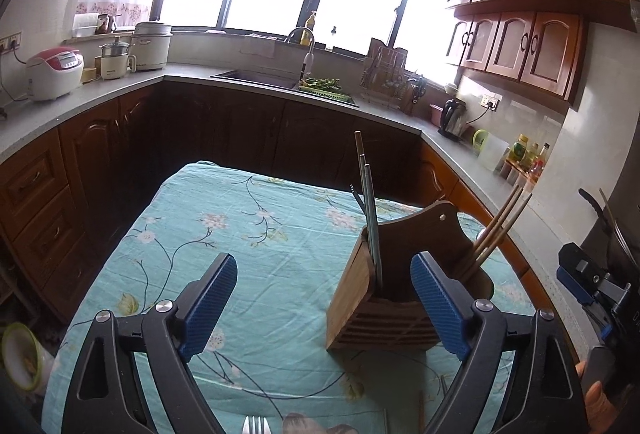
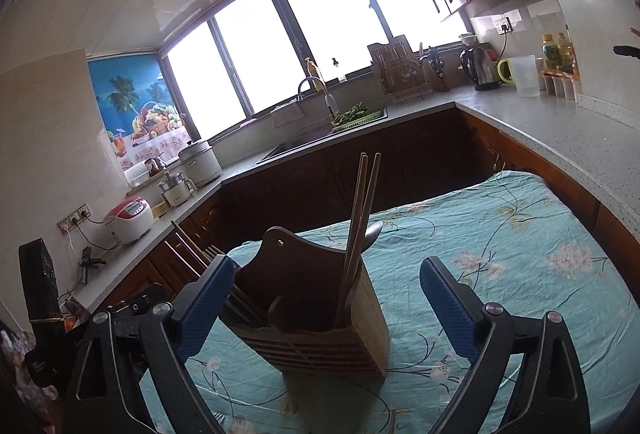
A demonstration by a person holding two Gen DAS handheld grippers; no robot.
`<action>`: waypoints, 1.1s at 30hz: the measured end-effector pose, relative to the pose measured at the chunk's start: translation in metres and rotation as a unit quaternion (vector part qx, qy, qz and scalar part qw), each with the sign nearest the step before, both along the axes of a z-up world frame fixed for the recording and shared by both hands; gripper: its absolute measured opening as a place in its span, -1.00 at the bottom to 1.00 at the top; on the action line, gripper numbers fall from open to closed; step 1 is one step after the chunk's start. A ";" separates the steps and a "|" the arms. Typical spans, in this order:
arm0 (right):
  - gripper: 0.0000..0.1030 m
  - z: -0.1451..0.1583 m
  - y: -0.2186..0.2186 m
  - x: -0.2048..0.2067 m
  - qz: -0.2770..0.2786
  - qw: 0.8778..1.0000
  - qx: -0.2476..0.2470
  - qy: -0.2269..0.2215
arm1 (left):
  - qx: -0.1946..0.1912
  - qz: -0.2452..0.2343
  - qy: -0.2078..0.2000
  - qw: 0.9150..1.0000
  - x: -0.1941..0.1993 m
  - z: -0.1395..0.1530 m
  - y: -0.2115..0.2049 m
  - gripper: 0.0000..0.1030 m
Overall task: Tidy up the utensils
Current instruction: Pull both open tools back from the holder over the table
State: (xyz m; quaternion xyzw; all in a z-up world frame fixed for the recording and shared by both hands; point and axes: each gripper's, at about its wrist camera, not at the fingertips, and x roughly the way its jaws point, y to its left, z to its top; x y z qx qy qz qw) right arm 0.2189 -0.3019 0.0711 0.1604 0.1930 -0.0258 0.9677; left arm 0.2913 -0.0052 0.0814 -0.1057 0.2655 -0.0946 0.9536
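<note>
A wooden utensil holder (image 1: 384, 298) stands on the table with the teal flowered cloth (image 1: 240, 234). Grey metal chopsticks (image 1: 366, 202) rise from its left compartment and wooden chopsticks (image 1: 500, 230) from its right one. My left gripper (image 1: 323, 260) is open and holds nothing, its right finger in front of the holder. A fork (image 1: 256, 424) lies at the near edge. In the right wrist view the holder (image 2: 320, 318) with wooden chopsticks (image 2: 362, 218) stands between the wide fingers of my right gripper (image 2: 328, 262), which is open and empty.
Grey counters (image 1: 100, 94) over dark wooden cabinets ring the table on three sides. On them are a rice cooker (image 1: 54, 74), a sink with a tap (image 1: 304, 50), a kettle (image 1: 452, 118) and bottles (image 1: 528, 154). The other gripper's body (image 1: 588, 286) is at the right.
</note>
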 end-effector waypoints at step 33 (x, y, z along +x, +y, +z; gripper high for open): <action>1.00 -0.008 0.073 -0.126 0.043 0.995 -0.085 -0.025 | 0.052 -0.010 -0.037 0.998 -0.152 -0.013 0.015 0.88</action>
